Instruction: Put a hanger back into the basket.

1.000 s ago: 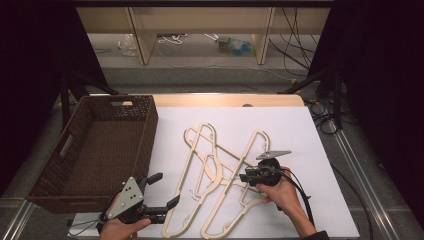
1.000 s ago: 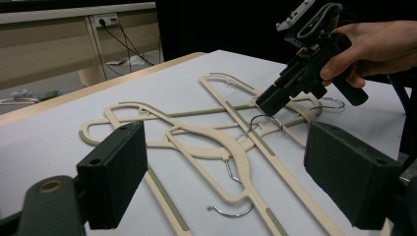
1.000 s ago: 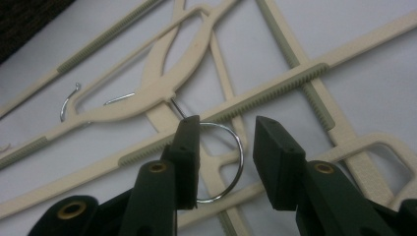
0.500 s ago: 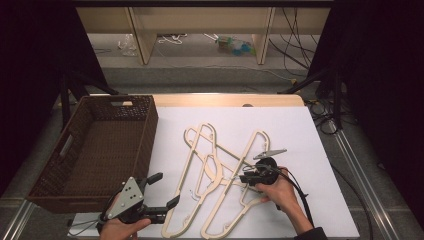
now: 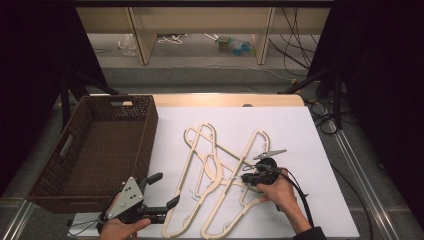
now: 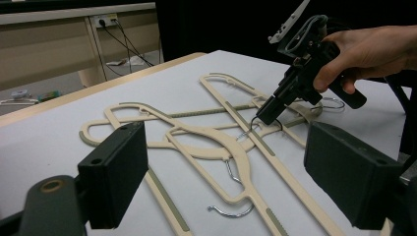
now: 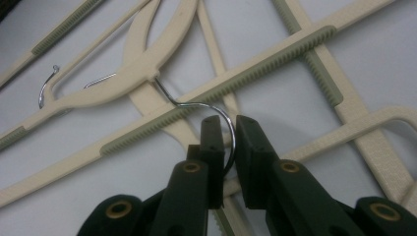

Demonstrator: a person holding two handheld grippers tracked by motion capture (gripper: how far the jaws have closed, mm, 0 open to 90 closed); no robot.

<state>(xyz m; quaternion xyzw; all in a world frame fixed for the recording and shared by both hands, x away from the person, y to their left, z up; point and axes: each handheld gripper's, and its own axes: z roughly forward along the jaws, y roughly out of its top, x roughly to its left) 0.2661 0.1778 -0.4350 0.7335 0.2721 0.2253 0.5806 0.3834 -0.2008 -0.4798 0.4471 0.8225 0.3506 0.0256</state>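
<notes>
While the left claw (image 5: pixel 161 190) gapes wide over the desk (image 5: pixel 310 145):
right claw (image 7: pixel 229 142) nearly closed, pinching a hanger's wire hook (image 7: pixel 216 110).

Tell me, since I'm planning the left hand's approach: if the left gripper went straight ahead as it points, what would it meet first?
Probably the pile of cream hangers lying between its open jaws' line of sight; the right gripper sits farther back, though depth is uncertain.

- Your left claw (image 5: pixel 162 191) sits low at the near left, jaws spread wide with nothing between them, your left hand (image 5: pixel 117 227) wrapped around its grip.
- Your right claw (image 7: pixel 227 142) tilts downward in your right hand (image 5: pixel 280 192), jaws nearly together.
</notes>
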